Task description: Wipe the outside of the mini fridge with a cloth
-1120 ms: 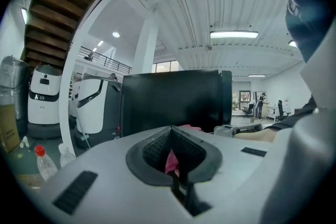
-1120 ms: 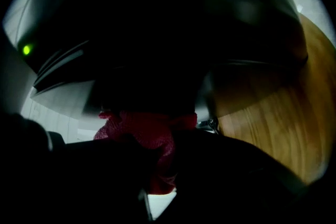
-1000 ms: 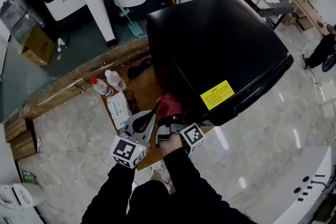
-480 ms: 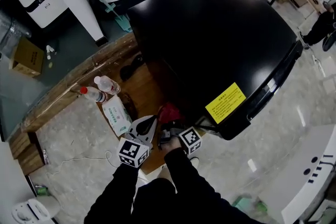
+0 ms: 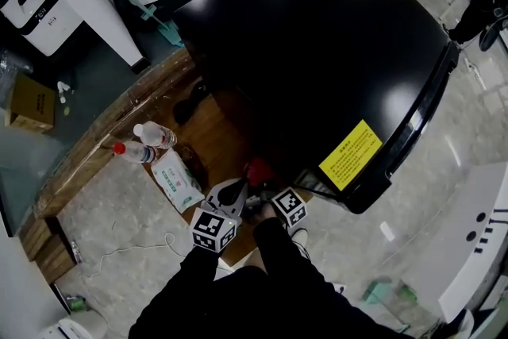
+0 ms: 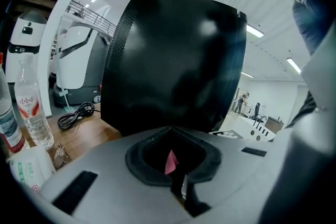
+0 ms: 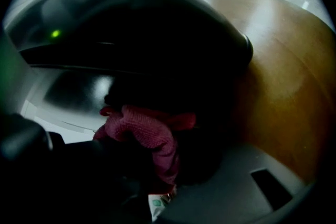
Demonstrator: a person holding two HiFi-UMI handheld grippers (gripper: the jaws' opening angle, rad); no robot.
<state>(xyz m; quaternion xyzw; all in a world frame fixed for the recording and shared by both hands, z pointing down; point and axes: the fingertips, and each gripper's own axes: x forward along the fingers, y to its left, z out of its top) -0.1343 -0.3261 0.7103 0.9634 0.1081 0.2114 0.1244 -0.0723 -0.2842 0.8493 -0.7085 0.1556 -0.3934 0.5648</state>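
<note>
Both claws have slid down toward my body over the last second, and the mini fridge [image 5: 317, 52] now fills more of the head view. It is one glossy black box with rounded edges and a single yellow rectangular label [image 5: 350, 156] near its front edge. It stands on a brown wooden platform [image 5: 159, 103] with a smooth grain.

My right gripper [image 5: 260, 188] pinches the one cloth [image 5: 257, 170], a red, nubbly knitted rag bunched into a lump. The cloth sits just ahead of the jaws' tips, against the fridge's dark lower side wall. My left gripper [image 5: 238, 186] lies just beside it on the left, its pale plastic jaws pressed together at the tip. A pink sliver shows in the hollow behind them; I cannot tell what it is.

One flat white packet of wipes [image 5: 178, 179] lies on the platform to the left. Beside it lie two clear plastic bottles [image 5: 155, 135].
</note>
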